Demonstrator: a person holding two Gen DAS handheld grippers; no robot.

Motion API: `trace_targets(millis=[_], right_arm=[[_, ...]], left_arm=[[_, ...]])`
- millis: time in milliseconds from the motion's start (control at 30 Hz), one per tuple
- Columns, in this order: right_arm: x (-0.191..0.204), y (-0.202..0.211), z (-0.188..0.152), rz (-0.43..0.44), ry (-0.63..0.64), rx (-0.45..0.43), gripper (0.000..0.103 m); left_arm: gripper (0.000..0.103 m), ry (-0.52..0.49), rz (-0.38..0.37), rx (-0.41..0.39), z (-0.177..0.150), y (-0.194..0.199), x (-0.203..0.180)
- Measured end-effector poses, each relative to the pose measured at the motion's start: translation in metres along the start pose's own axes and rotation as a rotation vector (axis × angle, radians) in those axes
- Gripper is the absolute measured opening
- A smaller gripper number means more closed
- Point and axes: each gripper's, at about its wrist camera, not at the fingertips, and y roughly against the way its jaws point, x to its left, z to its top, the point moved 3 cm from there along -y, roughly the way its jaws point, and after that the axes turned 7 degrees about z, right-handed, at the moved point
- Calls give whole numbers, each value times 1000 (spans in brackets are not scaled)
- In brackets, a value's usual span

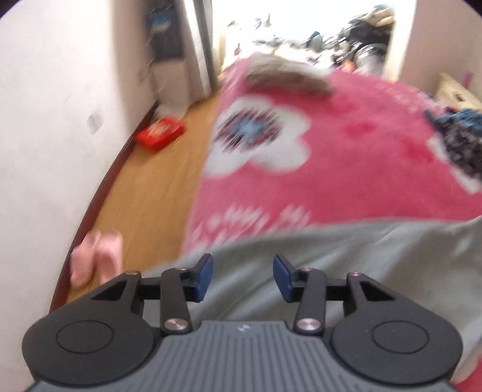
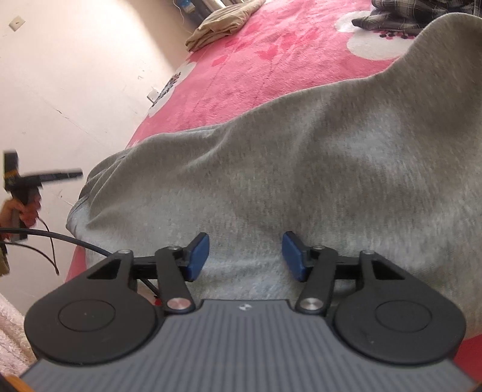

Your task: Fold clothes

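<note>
A grey knit garment [image 2: 286, 156] lies rumpled on a pink bed cover with white flowers [image 2: 271, 54]. My right gripper [image 2: 245, 256] hovers just over its near part, open, blue pads apart and nothing between them. In the blurred left wrist view the same grey garment [image 1: 361, 256] fills the lower right, and my left gripper [image 1: 242, 279] is open above its edge at the bed's side. In the right wrist view the left gripper [image 2: 18, 181] appears at far left, held in a hand, off the bed.
A beige folded cloth [image 2: 226, 24] and a dark plaid garment [image 2: 406, 15] lie farther up the bed. Beside the bed runs a wooden floor [image 1: 150, 187] with a red box [image 1: 159, 132] and pink slippers [image 1: 96, 256] along a white wall. Black cables [image 2: 60, 238] trail at left.
</note>
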Motion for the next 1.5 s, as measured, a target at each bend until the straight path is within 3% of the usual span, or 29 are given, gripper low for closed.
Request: trace_targets(millis=[133, 267, 333, 533, 633, 767, 867, 1033, 1167, 1500], right_arm=[[5, 1, 1, 10, 16, 7, 64], [11, 19, 2, 44, 6, 10, 65], [16, 36, 1, 68, 21, 9, 71], [25, 95, -8, 61, 71, 3, 92], [17, 103, -7, 2, 34, -40, 95], [1, 83, 2, -153, 8, -33, 95], [-3, 59, 8, -247, 71, -3, 95], [-8, 21, 5, -335, 147, 70, 102], [-2, 6, -3, -411, 244, 97, 102], [-7, 13, 2, -393, 147, 65, 102]], left_arm=[[57, -54, -78, -73, 43, 13, -59], [60, -147, -194, -94, 74, 16, -135], [62, -204, -265, -90, 85, 14, -178], [65, -320, -413, -48, 76, 7, -274], [65, -339, -455, -34, 58, 2, -306], [66, -285, -466, 7, 29, -7, -319], [66, -269, -434, -3, 13, -11, -321], [67, -221, -414, 26, 0, -19, -316], [67, -204, -411, 47, -2, -26, -315], [72, -158, -417, 59, -3, -32, -308]])
